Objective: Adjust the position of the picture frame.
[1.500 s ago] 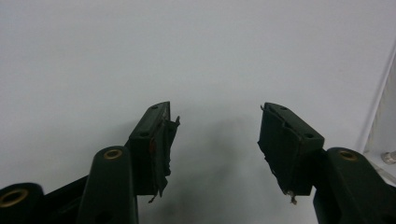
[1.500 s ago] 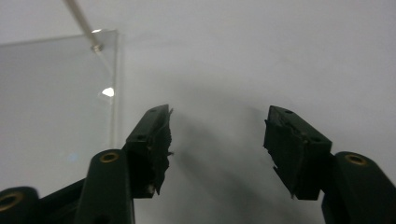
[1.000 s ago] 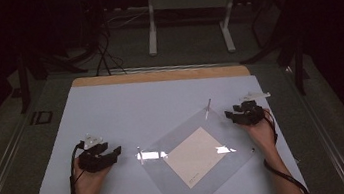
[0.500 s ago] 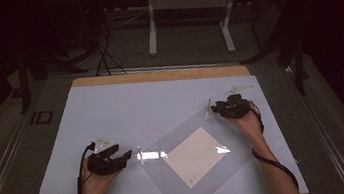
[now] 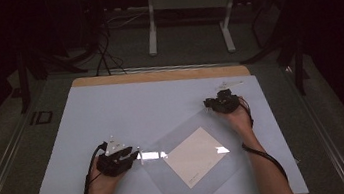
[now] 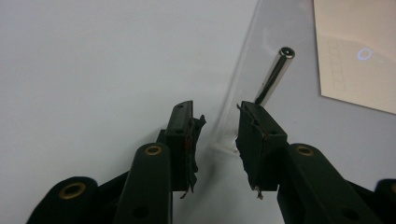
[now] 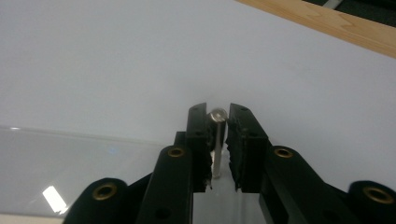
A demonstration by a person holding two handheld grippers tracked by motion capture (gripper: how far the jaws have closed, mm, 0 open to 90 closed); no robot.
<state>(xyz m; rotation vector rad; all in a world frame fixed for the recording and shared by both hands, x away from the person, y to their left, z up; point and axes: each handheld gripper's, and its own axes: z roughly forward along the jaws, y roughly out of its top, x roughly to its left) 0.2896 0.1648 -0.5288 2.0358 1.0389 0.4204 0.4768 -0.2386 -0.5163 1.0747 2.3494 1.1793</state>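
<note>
1. Across the middle of the high view lies the bench (image 5: 111, 110), a pale sheet with a wooden edge along its far side and dark floor all around it.
2. On its near right part lies a clear plastic sleeve (image 5: 186, 140), turned like a diamond, with light glinting off its left corner.
3. Inside the sleeve sits a cream sheet of paper (image 5: 199, 156), also turned cornerwise; in the left gripper view its edge shows a row of small printed boxes.
4. The person's forearms come in from the near edge, one hand on each tool, well apart at opposite corners of the sleeve.
5. The left claw (image 5: 135, 156) is at the sleeve's left corner. In the left gripper view (image 6: 215, 135) its jaws have just been closing but stand apart, with the sleeve's corner edge lying in the gap and neither pad pressing on it.
6. The right claw (image 5: 209, 103) is at the sleeve's far corner. In the right gripper view (image 7: 217, 144) its jaws have just been closing and stand narrowly apart on either side of an upright pin, with thin gaps visible at both pads.
7. Two small metal pins mark those corners: one pin (image 6: 274, 74) rises just beyond the left claw's right jaw, over the sleeve; the other pin (image 7: 217, 135) stands between the right claw's jaws at the sleeve's edge.
</note>
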